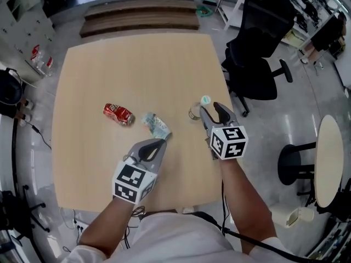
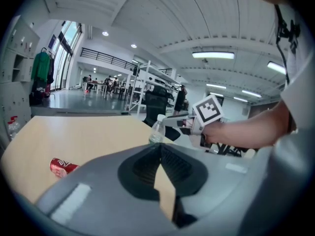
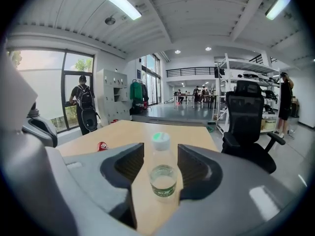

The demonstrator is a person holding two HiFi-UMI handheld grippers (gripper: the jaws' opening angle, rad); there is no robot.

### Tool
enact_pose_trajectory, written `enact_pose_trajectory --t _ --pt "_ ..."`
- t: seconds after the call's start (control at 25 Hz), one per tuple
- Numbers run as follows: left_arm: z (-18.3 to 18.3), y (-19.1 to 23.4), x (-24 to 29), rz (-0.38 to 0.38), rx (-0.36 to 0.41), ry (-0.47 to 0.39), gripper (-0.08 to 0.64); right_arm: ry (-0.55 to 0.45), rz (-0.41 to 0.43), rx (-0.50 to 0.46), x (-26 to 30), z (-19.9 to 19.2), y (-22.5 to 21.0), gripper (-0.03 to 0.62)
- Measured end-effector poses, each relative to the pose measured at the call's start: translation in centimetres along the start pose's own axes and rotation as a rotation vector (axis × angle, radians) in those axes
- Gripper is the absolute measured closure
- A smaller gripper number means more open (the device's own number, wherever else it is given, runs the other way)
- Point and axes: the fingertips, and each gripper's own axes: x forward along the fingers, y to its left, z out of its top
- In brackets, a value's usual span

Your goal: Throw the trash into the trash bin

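The clear plastic bottle (image 3: pixel 161 173) stands upright on the smooth wooden table (image 1: pixel 109 64), cap up. It is dead ahead in the gap of your right gripper (image 1: pixel 211 113), whose jaws are spread wide and clear of its sides. Your left gripper (image 1: pixel 156 146), jaws pressed together, is farther off, by the crumpled wrapper (image 1: pixel 156 126) and dented red can (image 1: pixel 118 114).

Wooden surface (image 1: pixel 120 64): crushed red can (image 1: pixel 118 114) lying at left, crumpled wrapper (image 1: pixel 156 125) near it, clear bottle (image 1: pixel 196 111) upright at right.

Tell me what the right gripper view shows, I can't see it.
A clear bottle with a green-topped cap stands upright on the wooden table, framed by the open right gripper. A red can lies farther back.
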Motion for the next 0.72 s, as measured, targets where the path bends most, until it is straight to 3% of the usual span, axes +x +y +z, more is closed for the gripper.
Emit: enact_pose_trajectory --t 0.52,0.72 --pt "-1.4 0.0 0.7 -0.045 -0.012 0.042 0.552 0.015 -0.017 -0.034 2.8 -0.1 -0.1 0.383" --pt "-1.4 -0.3 0.8 -0.061 -0.004 0.046 0.552 0.014 -0.014 -0.035 2.6 0.0 0.0 0.430"
